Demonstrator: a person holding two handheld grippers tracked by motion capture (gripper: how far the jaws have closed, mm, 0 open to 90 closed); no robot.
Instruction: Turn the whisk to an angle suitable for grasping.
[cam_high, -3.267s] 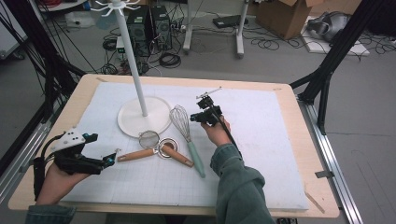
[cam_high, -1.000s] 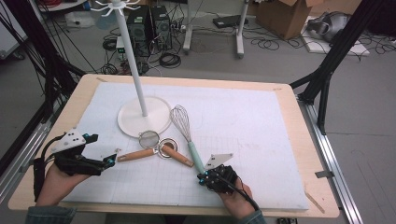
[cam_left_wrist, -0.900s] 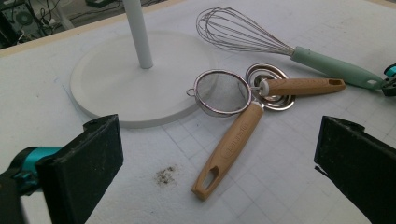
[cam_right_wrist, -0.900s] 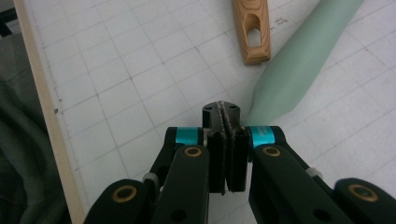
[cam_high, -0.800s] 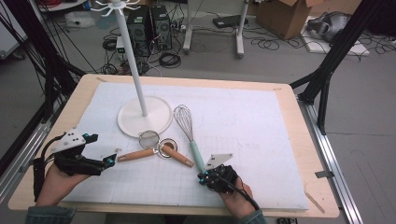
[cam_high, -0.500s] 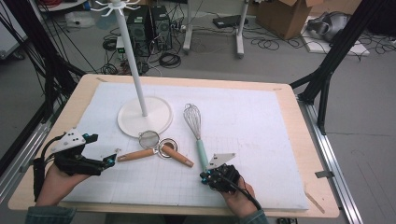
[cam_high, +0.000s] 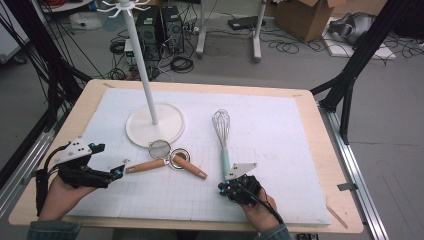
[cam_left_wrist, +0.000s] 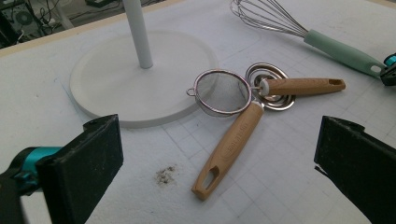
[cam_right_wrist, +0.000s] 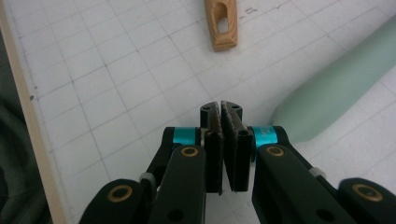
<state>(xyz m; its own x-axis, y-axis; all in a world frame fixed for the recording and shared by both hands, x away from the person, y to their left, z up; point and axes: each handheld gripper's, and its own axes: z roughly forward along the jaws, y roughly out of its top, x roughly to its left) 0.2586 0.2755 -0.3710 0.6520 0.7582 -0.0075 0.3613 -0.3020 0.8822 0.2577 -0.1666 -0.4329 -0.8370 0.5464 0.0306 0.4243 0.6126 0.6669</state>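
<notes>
My right fingers (cam_right_wrist: 222, 140) are pressed together on nothing beside the end of the whisk (cam_high: 222, 136), which lies just right of the stand's base (cam_high: 155, 129); I judge it light, its wires springy, so I'd grip the stiff mint handle (cam_right_wrist: 336, 98), while my left fingers (cam_left_wrist: 215, 177) stand wide apart.

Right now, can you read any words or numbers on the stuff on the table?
Wooden handle of the small mesh strainer: a line of engraved letters runs along it, too blurred to read.
Wooden handle of the round metal measuring spoon: no writing shows.
Mint-green handle of the wire whisk: no writing shows.
White foam mat: printed grid lines, no numbers or words.
</notes>
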